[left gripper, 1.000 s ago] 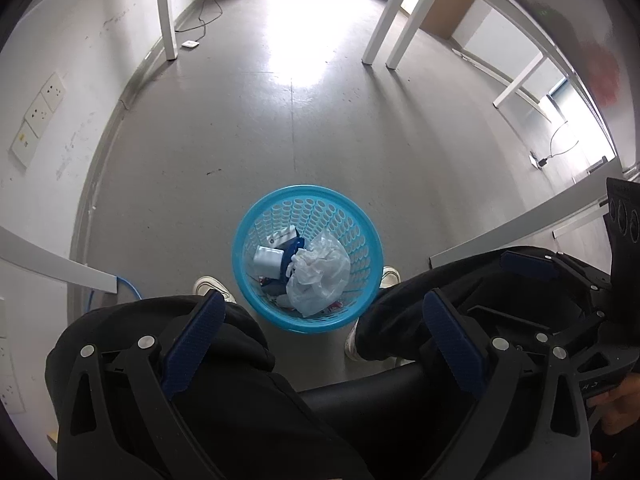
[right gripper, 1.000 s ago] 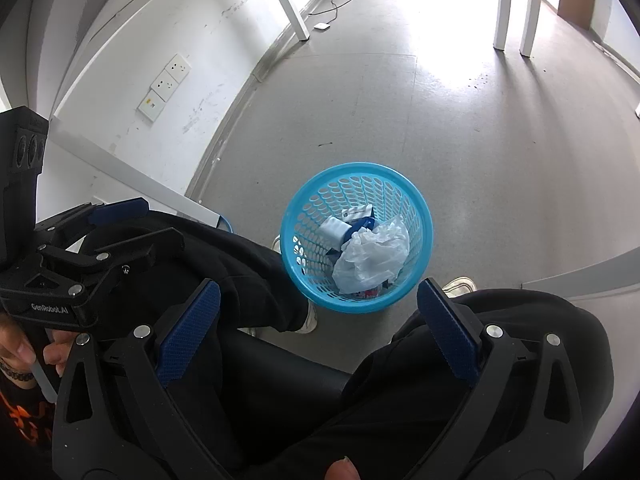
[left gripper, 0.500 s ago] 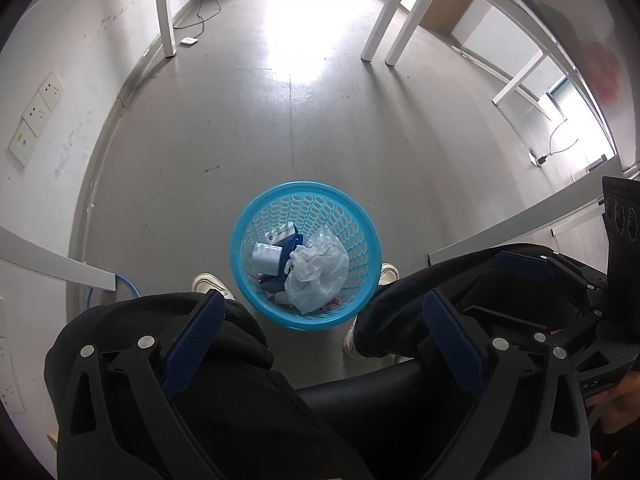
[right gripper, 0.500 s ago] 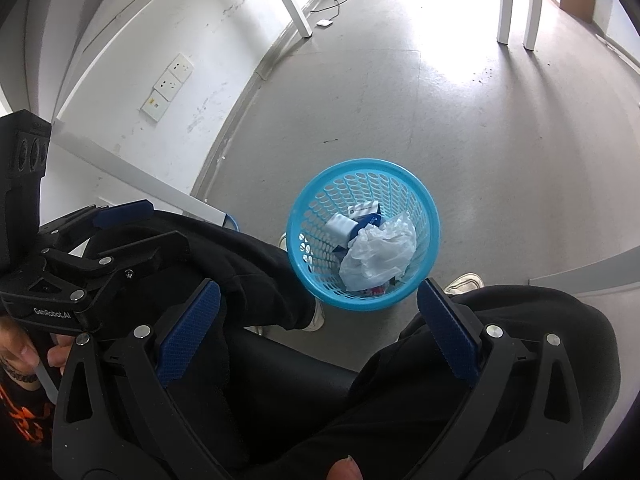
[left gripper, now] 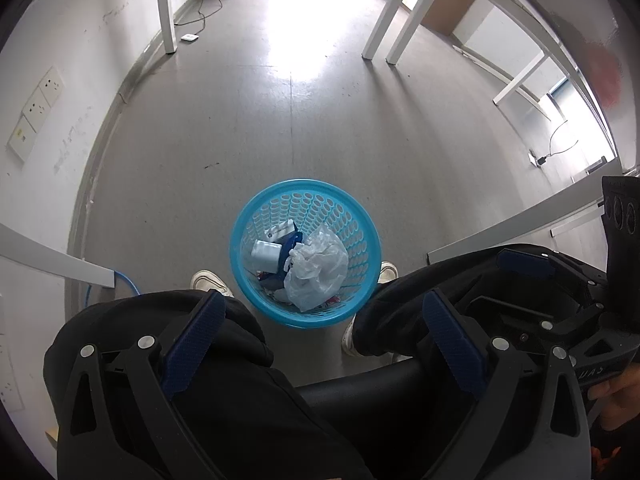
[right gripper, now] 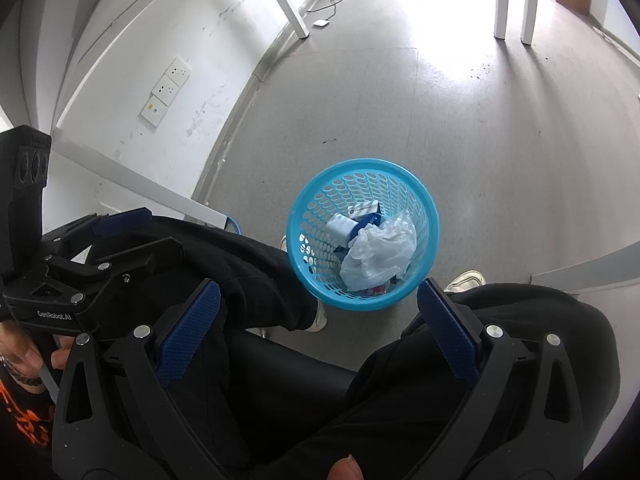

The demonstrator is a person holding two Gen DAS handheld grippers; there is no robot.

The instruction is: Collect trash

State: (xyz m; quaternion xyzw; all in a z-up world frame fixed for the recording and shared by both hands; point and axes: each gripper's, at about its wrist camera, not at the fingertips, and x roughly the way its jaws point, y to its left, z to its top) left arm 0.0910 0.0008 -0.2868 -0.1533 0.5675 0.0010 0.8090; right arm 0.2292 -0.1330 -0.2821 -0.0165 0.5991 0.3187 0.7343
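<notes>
A blue perforated waste basket (left gripper: 256,216) stands on the grey floor between the person's feet; it also shows in the right wrist view (right gripper: 308,200). Inside lie a crumpled clear plastic bag (left gripper: 318,268), a small white box (left gripper: 265,254) and a blue-and-white carton (left gripper: 282,232). The bag shows in the right wrist view too (right gripper: 378,254). My left gripper (left gripper: 320,336) is open and empty above the person's lap, well above the basket. My right gripper (right gripper: 316,330) is open and empty, held beside it.
The person's black-trousered knees (left gripper: 160,320) and white shoes (left gripper: 206,280) flank the basket. White table legs (left gripper: 378,28) stand at the back. A white wall with sockets (left gripper: 40,100) runs on the left. A cable (left gripper: 208,8) trails on the far floor.
Both views have drifted slightly, so the basket sits a little higher in the frames. The grippers stay open and the trash has not moved.
</notes>
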